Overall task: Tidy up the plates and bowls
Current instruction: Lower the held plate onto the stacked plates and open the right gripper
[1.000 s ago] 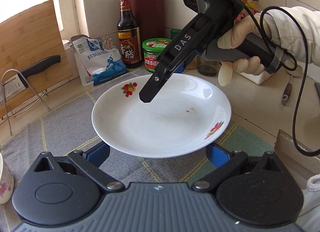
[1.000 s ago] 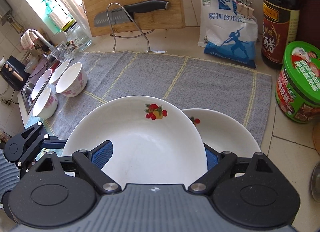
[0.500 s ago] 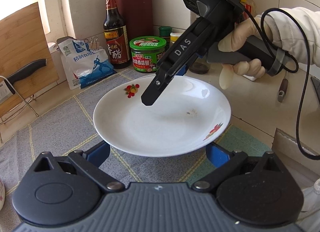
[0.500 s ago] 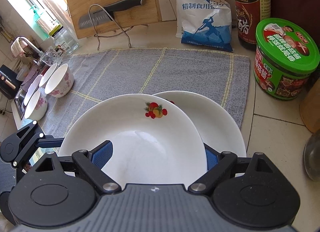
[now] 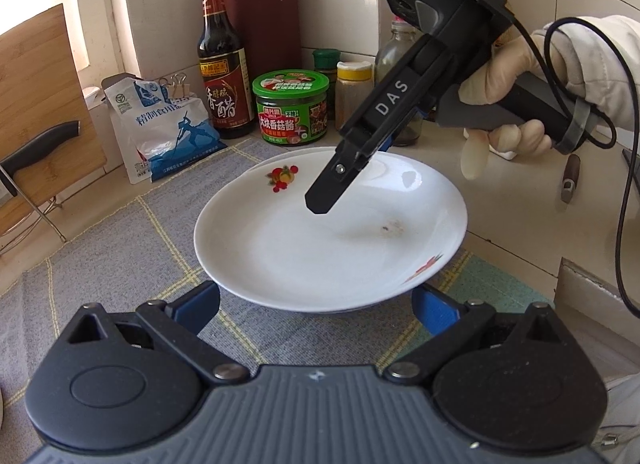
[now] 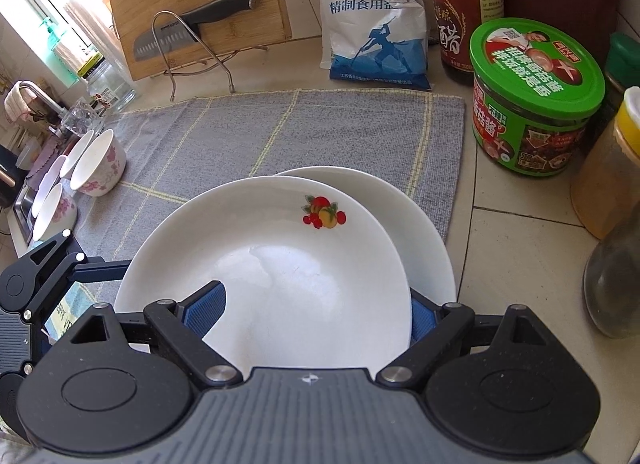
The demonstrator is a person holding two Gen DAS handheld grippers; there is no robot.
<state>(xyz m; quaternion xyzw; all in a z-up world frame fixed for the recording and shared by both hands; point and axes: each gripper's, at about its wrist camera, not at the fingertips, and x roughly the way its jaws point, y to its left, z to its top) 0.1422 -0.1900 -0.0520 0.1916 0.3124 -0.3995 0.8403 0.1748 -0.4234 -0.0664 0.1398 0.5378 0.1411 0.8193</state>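
Porcelain plate (image 5: 320, 256): stiff, slick, breakable; clamped across near rim by left gripper (image 5: 316, 304), right gripper (image 6: 312, 316) spread wide over it.

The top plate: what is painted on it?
White top plate with small red-and-yellow fruit sprig, clearest from right wrist.

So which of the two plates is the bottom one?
Find the grey checked cloth on the counter, beside the green-lidded jar. Two white plates overlap at its near edge. The lower white plate peeks out towards the jar; no fruit print shows on it, unlike the upper fruit-printed plate.
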